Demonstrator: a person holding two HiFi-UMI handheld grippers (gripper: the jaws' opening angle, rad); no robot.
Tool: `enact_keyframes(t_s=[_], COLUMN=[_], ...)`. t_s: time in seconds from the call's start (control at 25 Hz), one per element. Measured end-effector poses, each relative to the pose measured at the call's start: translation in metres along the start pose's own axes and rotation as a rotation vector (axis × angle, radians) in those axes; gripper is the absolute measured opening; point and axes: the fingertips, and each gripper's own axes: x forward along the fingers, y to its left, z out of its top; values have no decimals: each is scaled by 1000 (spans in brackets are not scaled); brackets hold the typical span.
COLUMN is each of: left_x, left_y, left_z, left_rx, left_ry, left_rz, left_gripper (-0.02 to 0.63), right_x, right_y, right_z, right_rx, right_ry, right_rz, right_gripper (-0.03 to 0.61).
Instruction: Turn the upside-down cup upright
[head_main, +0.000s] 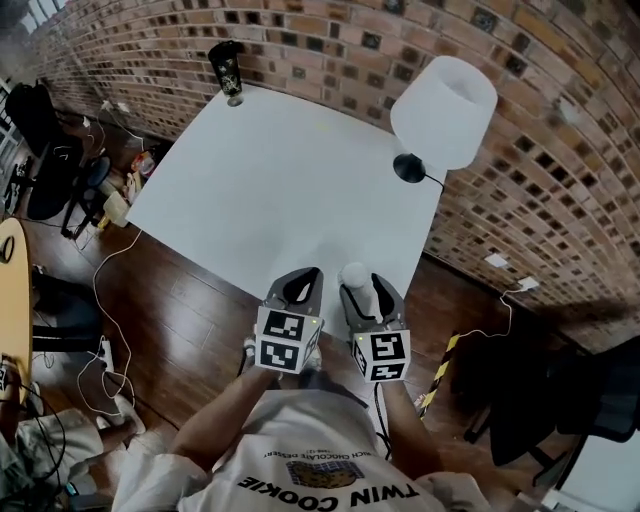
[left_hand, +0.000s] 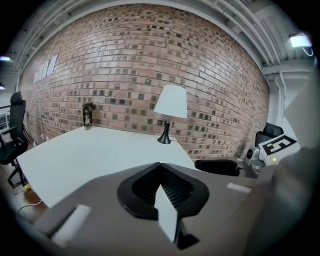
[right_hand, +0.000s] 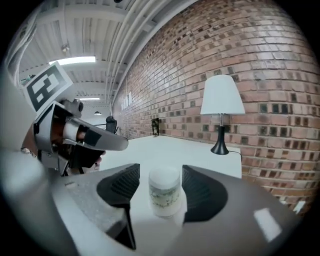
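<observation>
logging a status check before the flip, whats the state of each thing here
cup: upside down, standing near the table edge
right gripper: open, fingers either side of the cup
left gripper: shut, empty
lamp: upright
dark tumbler: upright, far corner

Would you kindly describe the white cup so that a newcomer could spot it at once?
Start at the white table by the brick wall and go to its near edge, on the lamp side. The cup stands there between the open jaws of the right gripper. It is small and white with a greenish band, unlike the tall dark cup at the far corner.
</observation>
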Motion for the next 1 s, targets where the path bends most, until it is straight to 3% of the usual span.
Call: enact_keyframes(t_s=[0.08, 0.2, 0.44, 0.72, 1.0], left_x=[-11, -26, -61, -124, -176], left_y=[2, 4, -9, -45, -96], left_z=[-4, -9, -22, -45, -85], left_rx=[-9, -44, -83, -70, -97], left_ry=[-12, -21, -56, -89, -90], left_rz=[31, 59, 50, 79, 82], left_gripper=[2, 2, 2, 2, 2], right_x=[-6, -17, -40, -99, -171], right_y=[4, 11, 41, 89, 112], right_z=[6, 22, 33, 28, 8], right_rx=[-14, -21, -28, -71, -21], right_ry=[16, -12, -46, -54, -32], right_rz=[12, 27, 73, 109, 105], right_gripper=[261, 104, 6, 3, 3])
